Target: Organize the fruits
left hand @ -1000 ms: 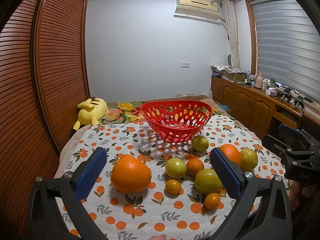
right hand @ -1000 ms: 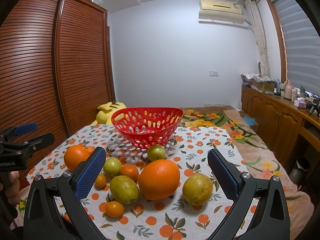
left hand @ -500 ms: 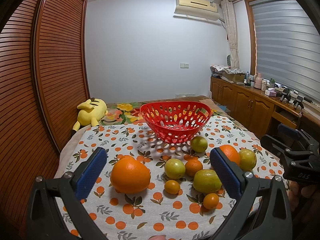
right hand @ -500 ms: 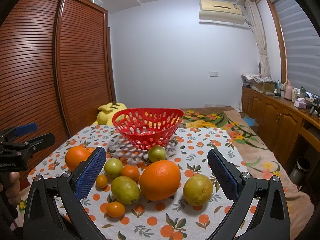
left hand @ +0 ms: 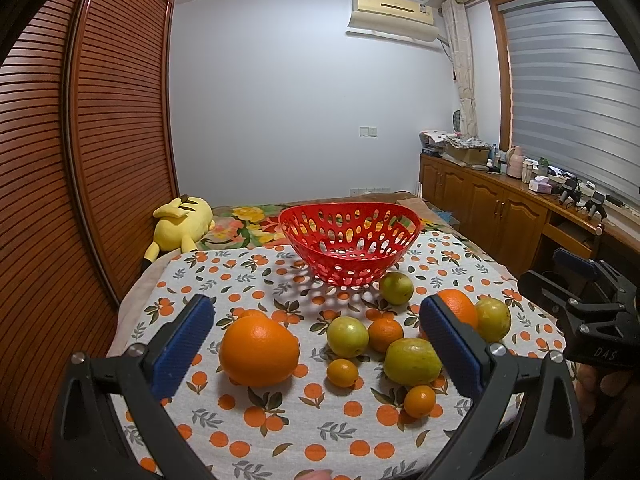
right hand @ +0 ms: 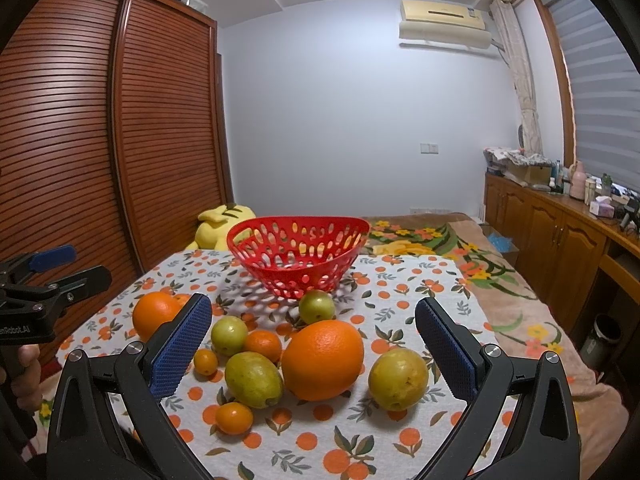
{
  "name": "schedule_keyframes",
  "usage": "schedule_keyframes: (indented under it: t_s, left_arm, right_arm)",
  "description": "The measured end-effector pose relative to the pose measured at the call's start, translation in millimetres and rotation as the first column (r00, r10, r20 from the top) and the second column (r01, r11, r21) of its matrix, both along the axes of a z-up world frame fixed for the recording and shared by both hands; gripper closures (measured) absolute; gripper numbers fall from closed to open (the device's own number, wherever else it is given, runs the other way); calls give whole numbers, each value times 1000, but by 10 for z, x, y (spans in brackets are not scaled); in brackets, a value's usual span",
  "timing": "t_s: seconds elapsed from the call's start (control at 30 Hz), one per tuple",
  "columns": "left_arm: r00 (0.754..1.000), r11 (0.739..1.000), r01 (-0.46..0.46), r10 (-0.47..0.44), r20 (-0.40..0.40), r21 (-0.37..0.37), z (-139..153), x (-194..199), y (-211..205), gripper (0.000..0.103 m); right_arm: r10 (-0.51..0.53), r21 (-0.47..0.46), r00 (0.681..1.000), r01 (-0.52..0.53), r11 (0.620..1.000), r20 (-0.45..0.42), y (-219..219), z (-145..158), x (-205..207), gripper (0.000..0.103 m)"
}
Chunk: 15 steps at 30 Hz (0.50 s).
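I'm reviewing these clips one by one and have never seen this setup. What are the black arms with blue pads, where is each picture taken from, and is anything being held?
There is no robot here. A person holds a two-fingered claw in each hand, and a camera on each looks forward between its blue pads. One picture is from the left claw, the other from the right claw. Each also glimpses the other at its edge. Both are open and hold nothing. On the orange-patterned tablecloth stands a red basket, apparently empty, with loose fruit in front: two big oranges, smaller orange ones and several yellow-green ones.
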<state>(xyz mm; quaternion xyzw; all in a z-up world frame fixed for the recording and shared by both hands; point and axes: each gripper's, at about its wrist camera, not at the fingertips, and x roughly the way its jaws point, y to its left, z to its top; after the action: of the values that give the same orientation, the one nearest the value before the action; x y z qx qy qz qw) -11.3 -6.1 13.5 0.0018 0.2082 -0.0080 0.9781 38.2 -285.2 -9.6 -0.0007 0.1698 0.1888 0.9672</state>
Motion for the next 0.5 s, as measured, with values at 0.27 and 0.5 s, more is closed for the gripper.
schedule_keyframes:
  t_s: [0.27, 0.5]
  left_arm:
    - [1000, 1000, -1, 1, 1, 0, -10, -2, 2, 0]
    - [1000, 1000, -1, 1, -1, -1, -7, -1, -2, 0]
  right_arm:
    - [1, 0, 1000, -1, 1000, -1, 0, -4, 3, 0]
    - [1, 0, 1000, -1, 1000, -3, 0, -5, -6, 0]
